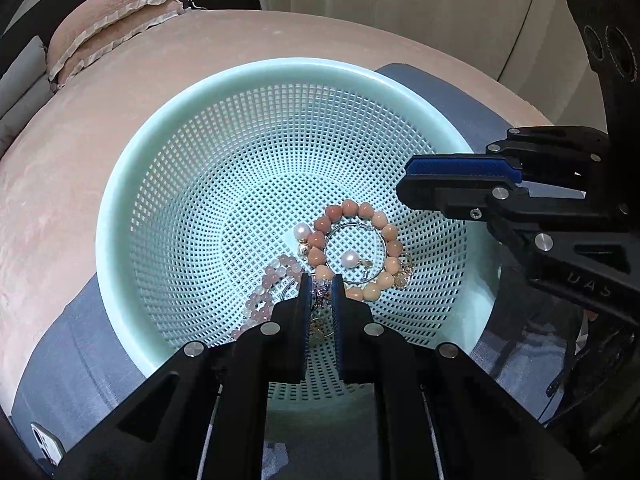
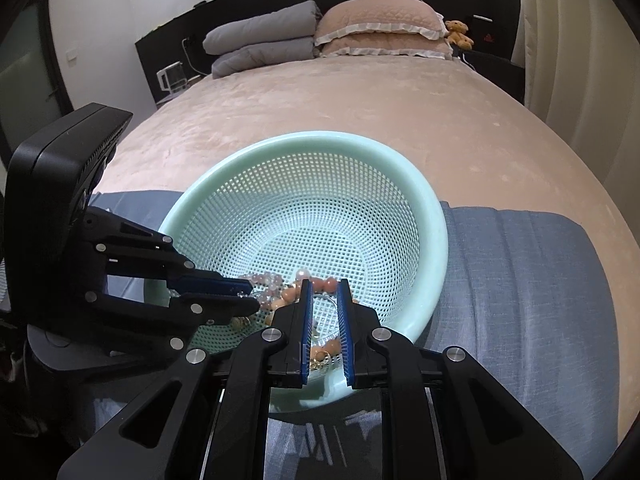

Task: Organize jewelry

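Jewelry beneath both hovering grippers.

— What's hidden?
— The left gripper covers part of the pale pink bracelet and some gold charms.
— And the phone?
— Cut off by the edge.
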